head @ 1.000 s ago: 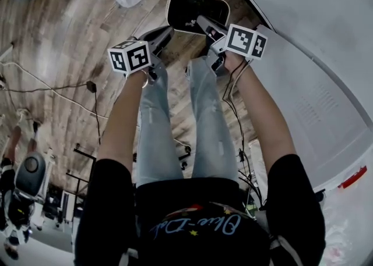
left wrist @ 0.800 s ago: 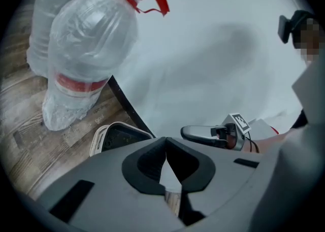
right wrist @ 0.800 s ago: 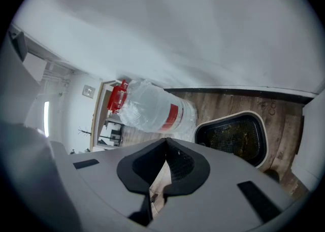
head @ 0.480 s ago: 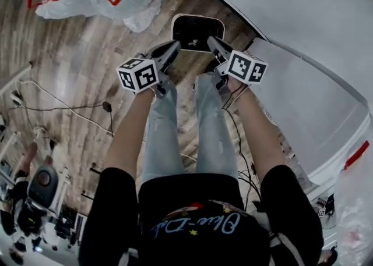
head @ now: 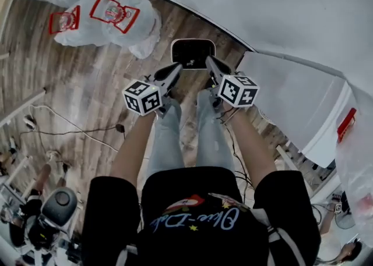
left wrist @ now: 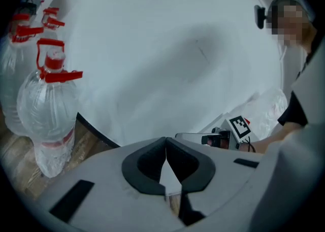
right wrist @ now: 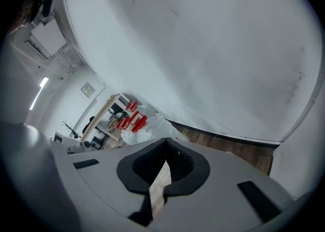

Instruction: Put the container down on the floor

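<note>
One container (head: 193,53) is set on the wood floor (head: 87,84), close against the white wall (head: 280,9). Two grippers are held above it: the left gripper (head: 174,72) and right gripper (head: 211,64), both closed and empty. At least three bottles (head: 113,17) are counted to the left, with bare floor between.

And there's the container (head: 193,53), down on the floor (head: 99,84), sitting flat with its open top facing straight up. From above it's a rounded rectangle, dark, almost black inside, framed by a thin pale rim. Its long side runs across the head view. It rests on the wooden planks near the foot of the white wall (head: 262,3), its far right corner closest to the wall's base. There's a tiny pale speck inside, too small to make out.
</note>
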`<control>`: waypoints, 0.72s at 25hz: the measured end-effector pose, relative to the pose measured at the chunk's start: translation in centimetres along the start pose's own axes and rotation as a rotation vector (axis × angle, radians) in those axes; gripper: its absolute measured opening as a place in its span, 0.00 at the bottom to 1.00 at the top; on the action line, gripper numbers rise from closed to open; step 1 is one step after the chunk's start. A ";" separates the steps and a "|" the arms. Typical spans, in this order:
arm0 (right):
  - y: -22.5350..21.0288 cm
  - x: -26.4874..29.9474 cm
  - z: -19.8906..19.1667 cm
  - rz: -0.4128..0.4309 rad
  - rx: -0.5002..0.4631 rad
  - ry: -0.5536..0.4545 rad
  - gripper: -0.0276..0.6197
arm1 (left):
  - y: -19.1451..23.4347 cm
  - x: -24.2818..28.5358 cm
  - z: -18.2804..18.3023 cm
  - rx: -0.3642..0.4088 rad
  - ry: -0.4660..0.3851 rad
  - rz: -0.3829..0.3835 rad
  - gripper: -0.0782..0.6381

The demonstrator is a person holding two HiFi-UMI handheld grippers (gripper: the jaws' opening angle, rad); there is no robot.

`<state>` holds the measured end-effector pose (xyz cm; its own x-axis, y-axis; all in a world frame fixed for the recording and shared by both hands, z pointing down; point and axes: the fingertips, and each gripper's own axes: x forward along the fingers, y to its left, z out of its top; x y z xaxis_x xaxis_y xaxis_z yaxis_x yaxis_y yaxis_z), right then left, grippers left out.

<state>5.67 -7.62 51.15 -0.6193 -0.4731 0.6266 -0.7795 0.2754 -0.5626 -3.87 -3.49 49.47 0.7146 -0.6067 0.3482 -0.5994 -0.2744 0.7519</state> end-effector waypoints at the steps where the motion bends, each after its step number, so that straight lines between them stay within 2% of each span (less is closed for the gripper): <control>1: 0.5 -0.6 0.5 0.000 -0.015 -0.011 0.04 | -0.8 -0.2 0.5 0.020 -0.001 -0.004 0.12; 7: 3.8 -4.8 2.8 0.000 -0.031 -0.078 0.04 | -5.7 -2.6 4.0 0.064 -0.082 -0.012 0.12; 10: 5.6 -6.5 3.8 0.007 -0.044 -0.108 0.04 | -8.1 -3.4 5.5 0.124 -0.085 -0.047 0.12; 18: 9.8 -11.6 5.9 -0.003 -0.093 -0.199 0.04 | -13.0 -7.2 8.7 0.309 -0.079 -0.033 0.12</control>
<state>5.71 -4.39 35.18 -0.5935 -0.6274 0.5041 -0.7923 0.3450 -0.5033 -4.33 -2.04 32.30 0.7124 -0.6467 0.2726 -0.6663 -0.5012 0.5521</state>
